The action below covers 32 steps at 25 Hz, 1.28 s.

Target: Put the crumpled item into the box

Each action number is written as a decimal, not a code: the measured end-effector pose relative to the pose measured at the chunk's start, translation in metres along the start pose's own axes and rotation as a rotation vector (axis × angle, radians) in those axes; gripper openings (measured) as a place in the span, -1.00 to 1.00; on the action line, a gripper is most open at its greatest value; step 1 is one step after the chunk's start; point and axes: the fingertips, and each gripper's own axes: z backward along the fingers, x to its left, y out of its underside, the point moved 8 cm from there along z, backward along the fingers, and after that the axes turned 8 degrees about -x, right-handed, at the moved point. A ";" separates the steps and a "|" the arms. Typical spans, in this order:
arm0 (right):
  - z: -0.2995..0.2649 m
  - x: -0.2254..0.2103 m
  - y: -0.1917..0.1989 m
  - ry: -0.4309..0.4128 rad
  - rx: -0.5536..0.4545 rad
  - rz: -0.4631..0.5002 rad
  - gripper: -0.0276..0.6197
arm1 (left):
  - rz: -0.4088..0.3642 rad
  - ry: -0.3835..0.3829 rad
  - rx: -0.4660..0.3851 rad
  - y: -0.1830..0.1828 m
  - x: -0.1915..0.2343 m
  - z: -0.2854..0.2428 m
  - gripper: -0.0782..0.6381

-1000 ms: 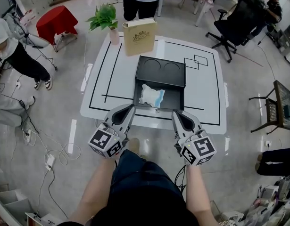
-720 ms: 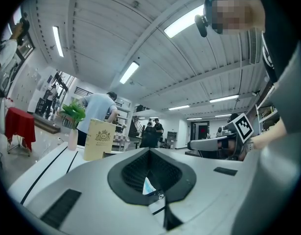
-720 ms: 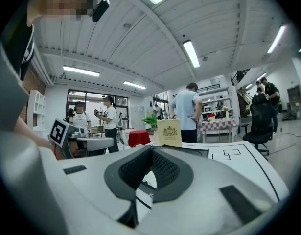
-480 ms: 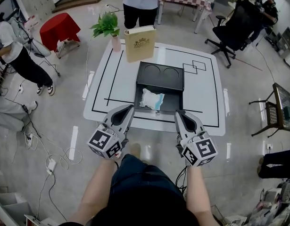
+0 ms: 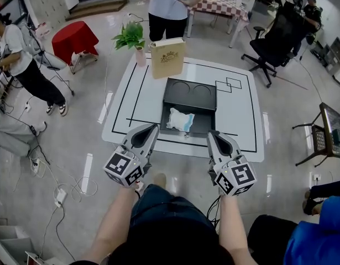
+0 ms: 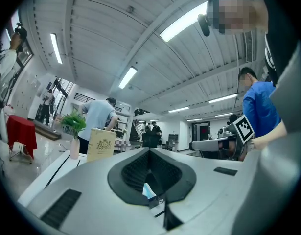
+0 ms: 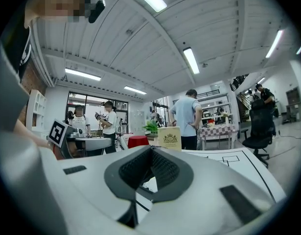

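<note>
Crumpled white-and-blue wrapper (image 5: 181, 119) lying inside open black shallow box (image 5: 205, 125) on white line-marked table (image 5: 236, 120). Grey left gripper (image 5: 152, 127) and grey right gripper (image 5: 213, 134) both closed, empty, short of table edge. Best withdrawn level, clear of box. Versus earlier: table farther off; blue-clad person (image 5: 319, 236) new, lower right.

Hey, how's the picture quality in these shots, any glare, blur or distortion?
Head view: sharp, evenly lit, edges of the table bow slightly. Left gripper view: heavy fisheye bending, dark corners, ceiling lights glaring white. Right gripper view: the same bending, dark rim and bright strips.
</note>
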 end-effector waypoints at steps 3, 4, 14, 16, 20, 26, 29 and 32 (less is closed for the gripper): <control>0.002 0.002 -0.002 -0.002 -0.005 0.007 -0.90 | -0.005 -0.005 -0.007 -0.003 -0.001 0.002 -0.75; 0.003 0.003 -0.003 -0.002 -0.007 0.008 -0.90 | -0.005 -0.006 -0.009 -0.004 -0.002 0.003 -0.75; 0.007 0.004 -0.008 0.004 -0.032 0.013 -0.90 | -0.018 -0.002 -0.021 -0.008 -0.005 0.003 -0.75; 0.007 0.004 -0.007 0.006 -0.035 0.009 -0.91 | -0.020 -0.004 -0.022 -0.008 -0.005 0.002 -0.75; 0.006 0.002 -0.005 0.009 -0.032 0.008 -0.91 | -0.020 -0.003 -0.021 -0.006 -0.002 0.002 -0.75; -0.001 -0.001 -0.005 0.004 -0.032 -0.001 -0.91 | -0.023 -0.014 -0.016 -0.008 0.002 -0.001 -0.75; -0.005 0.000 -0.002 -0.002 -0.029 -0.004 -0.90 | -0.024 -0.019 -0.015 -0.006 0.006 0.000 -0.75; -0.010 -0.001 0.001 -0.008 -0.024 -0.008 -0.90 | -0.024 -0.023 -0.014 -0.004 0.011 -0.001 -0.75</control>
